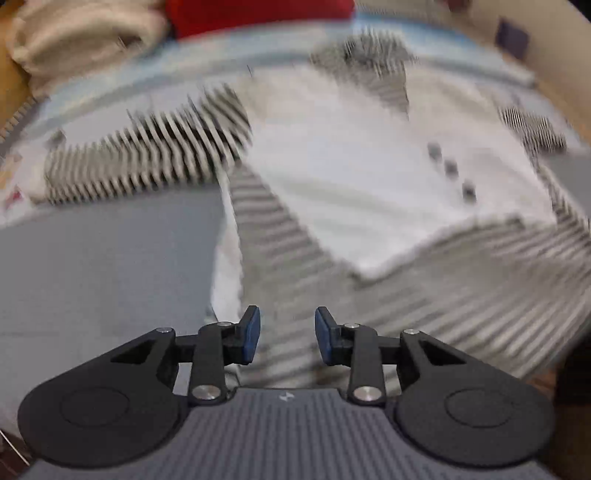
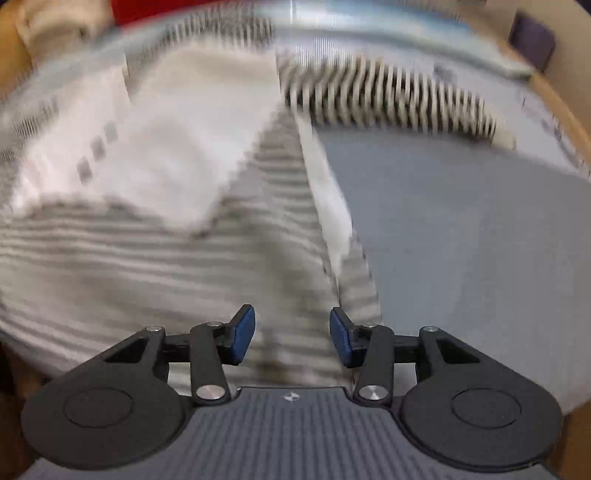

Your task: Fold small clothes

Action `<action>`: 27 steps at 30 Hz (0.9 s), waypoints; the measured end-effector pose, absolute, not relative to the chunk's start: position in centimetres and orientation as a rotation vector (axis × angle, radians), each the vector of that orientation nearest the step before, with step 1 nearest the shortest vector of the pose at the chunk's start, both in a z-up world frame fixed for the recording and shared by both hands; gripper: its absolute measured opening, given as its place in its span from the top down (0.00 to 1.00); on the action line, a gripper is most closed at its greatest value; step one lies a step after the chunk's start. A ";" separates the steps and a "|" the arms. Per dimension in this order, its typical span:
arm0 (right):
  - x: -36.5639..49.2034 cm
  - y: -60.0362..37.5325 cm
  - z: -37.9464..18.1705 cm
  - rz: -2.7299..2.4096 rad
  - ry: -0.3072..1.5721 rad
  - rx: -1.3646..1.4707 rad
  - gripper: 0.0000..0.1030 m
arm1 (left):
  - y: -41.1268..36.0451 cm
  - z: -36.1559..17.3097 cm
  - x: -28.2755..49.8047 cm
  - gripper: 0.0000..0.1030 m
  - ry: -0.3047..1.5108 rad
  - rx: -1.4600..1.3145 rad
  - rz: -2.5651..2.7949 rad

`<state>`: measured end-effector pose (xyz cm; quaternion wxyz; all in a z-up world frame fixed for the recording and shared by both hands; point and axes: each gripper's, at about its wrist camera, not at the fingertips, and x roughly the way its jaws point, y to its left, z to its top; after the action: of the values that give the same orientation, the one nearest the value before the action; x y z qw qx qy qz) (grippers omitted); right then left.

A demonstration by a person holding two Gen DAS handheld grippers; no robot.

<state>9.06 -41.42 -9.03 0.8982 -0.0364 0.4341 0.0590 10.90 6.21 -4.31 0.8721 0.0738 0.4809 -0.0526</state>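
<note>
A grey mat (image 1: pixel 103 258) is seen spread over the work surface, with a pale blue cloth (image 1: pixel 110 81) lying beyond its far edge. Both views are smeared by motion blur, so fine detail cannot be made out. On the mat a small garment (image 1: pixel 369 184) is laid out: a white front panel with three dark buttons (image 1: pixel 450 170) is folded over a grey-and-white striped body, and a boldly striped sleeve (image 1: pixel 147 158) is stretched out to one side. In the right wrist view the same garment (image 2: pixel 166 155) fills the left half, with its other striped sleeve (image 2: pixel 388 99) reaching across the mat (image 2: pixel 480 240).

The left gripper (image 1: pixel 287 334) is held just above the striped hem with its blue pads apart and nothing pinched between them. The right gripper (image 2: pixel 291 334) is likewise parted over the hem (cloth is seen behind the gap, not gripped).

At the back, a beige bundle (image 1: pixel 81 40) and something red (image 1: pixel 258 14) are visible, and wooden edging (image 2: pixel 569 122) borders the surface.
</note>
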 end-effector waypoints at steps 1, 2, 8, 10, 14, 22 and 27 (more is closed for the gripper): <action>9.1 -41.2 -7.8 0.121 0.830 -0.063 0.54 | 6.1 -3.8 11.1 0.65 0.968 0.144 -0.098; 9.2 -41.0 -7.1 0.121 0.776 -0.055 0.54 | 6.0 -3.2 11.2 0.64 0.925 0.129 -0.081; 10.4 -40.1 -2.9 0.109 0.513 0.012 0.54 | 4.6 -0.5 12.7 0.56 0.744 0.075 -0.004; 10.2 -39.8 -1.6 0.106 0.451 0.032 0.54 | 4.5 0.8 12.6 0.54 0.684 0.053 0.011; 10.5 -38.6 0.7 0.105 0.353 0.077 0.54 | 4.3 2.9 14.3 0.54 0.633 -0.010 0.020; 13.8 -39.3 3.2 0.017 0.284 0.233 0.55 | -0.5 7.2 18.4 0.54 0.659 0.069 -0.120; 19.0 -41.1 2.6 0.023 0.370 0.343 0.86 | -3.5 5.2 22.6 0.57 0.663 0.032 -0.154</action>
<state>19.01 -41.07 2.59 0.9682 0.1697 0.1832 0.0116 22.63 -3.52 5.18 0.9424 0.0157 0.3254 -0.0755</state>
